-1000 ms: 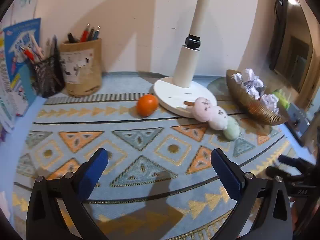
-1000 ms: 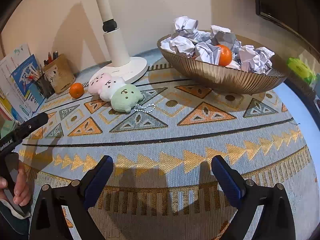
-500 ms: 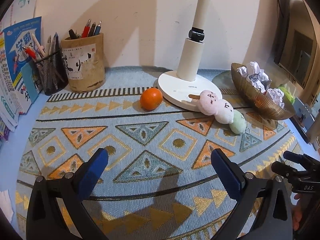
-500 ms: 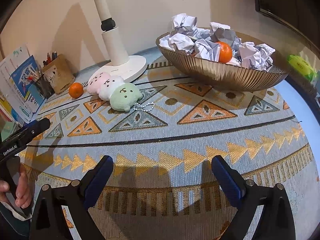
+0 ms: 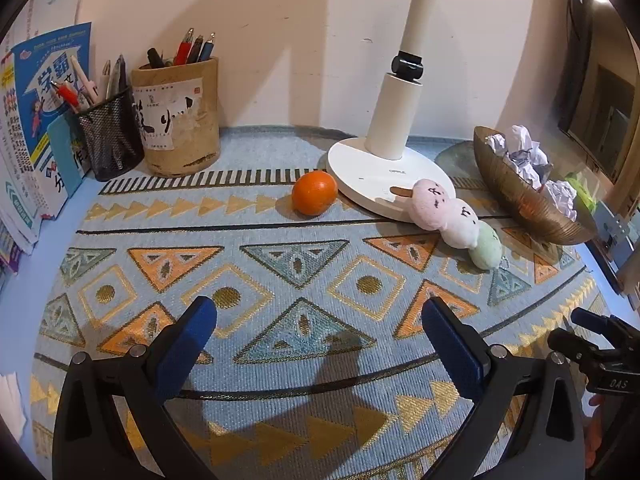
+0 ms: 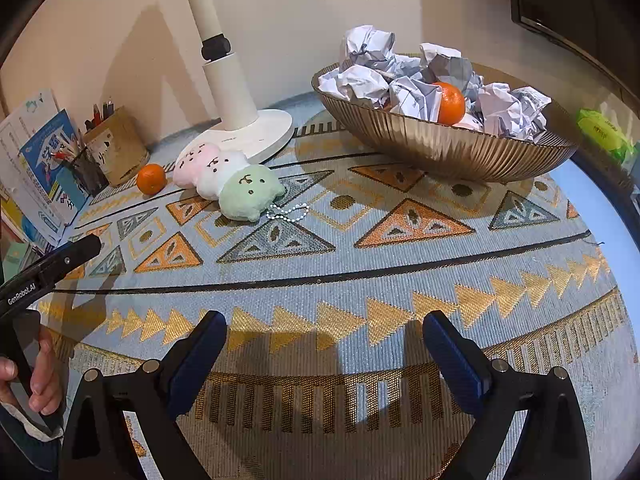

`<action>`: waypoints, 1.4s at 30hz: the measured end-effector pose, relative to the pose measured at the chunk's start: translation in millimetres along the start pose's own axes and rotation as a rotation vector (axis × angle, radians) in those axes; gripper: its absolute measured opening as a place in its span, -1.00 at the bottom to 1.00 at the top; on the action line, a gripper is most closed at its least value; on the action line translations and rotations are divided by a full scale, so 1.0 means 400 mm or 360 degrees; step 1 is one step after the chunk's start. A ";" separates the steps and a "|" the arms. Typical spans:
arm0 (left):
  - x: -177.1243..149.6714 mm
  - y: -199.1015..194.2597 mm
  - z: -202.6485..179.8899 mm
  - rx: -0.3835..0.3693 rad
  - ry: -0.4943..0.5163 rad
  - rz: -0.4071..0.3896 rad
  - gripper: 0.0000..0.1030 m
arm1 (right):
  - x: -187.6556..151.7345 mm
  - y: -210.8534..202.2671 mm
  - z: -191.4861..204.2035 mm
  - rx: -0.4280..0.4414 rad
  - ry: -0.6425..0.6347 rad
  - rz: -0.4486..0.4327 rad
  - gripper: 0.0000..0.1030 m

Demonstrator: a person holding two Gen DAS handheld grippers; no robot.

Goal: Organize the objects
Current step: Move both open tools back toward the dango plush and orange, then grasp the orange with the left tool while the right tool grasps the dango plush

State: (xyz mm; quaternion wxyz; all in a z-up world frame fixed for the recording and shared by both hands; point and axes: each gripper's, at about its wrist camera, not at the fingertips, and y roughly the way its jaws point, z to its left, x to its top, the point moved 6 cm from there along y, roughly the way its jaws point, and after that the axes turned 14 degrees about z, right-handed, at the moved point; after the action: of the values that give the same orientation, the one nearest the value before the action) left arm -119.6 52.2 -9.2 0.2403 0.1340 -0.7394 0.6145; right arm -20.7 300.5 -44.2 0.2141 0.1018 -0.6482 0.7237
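Your left gripper (image 5: 320, 332) hangs over the near part of the patterned mat (image 5: 280, 280), jaws spread wide, nothing between the blue pads (image 5: 188, 344). At the mat's far left corner stand a black mesh pen cup (image 5: 110, 136) and, just beside it, a tan pen holder (image 5: 178, 118), both against the wall, with booklets (image 5: 44, 120) leaning at the left edge. The loose mandarin (image 5: 314, 198) lies toward the mat's far edge, touching or nearly touching the rim of the white lamp base (image 5: 388, 176). The three-ball plush skewer (image 5: 456, 222) lies partly on that base, its green end on the mat. At the far right edge sits the gold ribbed bowl (image 6: 440, 148), filled with crumpled paper balls (image 6: 368, 80) and a second mandarin (image 6: 450, 104). Your right gripper (image 6: 324, 354) is over the near edge, equally wide apart and holding nothing. A hand (image 6: 32, 376) grips the left tool's handle at the left of the right wrist view.
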 end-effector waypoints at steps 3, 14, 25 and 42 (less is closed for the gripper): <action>0.004 0.007 0.008 0.0021 -0.0025 0.0015 0.98 | -0.003 0.000 0.002 0.0018 -0.0004 0.0000 0.91; 0.084 -0.016 0.060 -0.0060 -0.0054 0.0100 0.98 | 0.115 -0.027 0.154 0.0085 -0.0333 0.0008 0.91; 0.218 0.161 0.022 -0.0002 0.0096 0.0161 0.86 | 0.283 0.126 0.190 0.0101 -0.0430 0.0058 0.91; 0.154 0.037 -0.085 -0.0130 0.0220 0.0095 -0.35 | 0.090 -0.061 0.101 0.0077 -0.0222 0.0048 0.12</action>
State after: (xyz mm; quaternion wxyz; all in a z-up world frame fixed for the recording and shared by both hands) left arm -172.5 94.3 14.8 0.2776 0.0591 -0.7492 0.5985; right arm -47.3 268.8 -1.5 0.1551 0.1473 -0.6452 0.7335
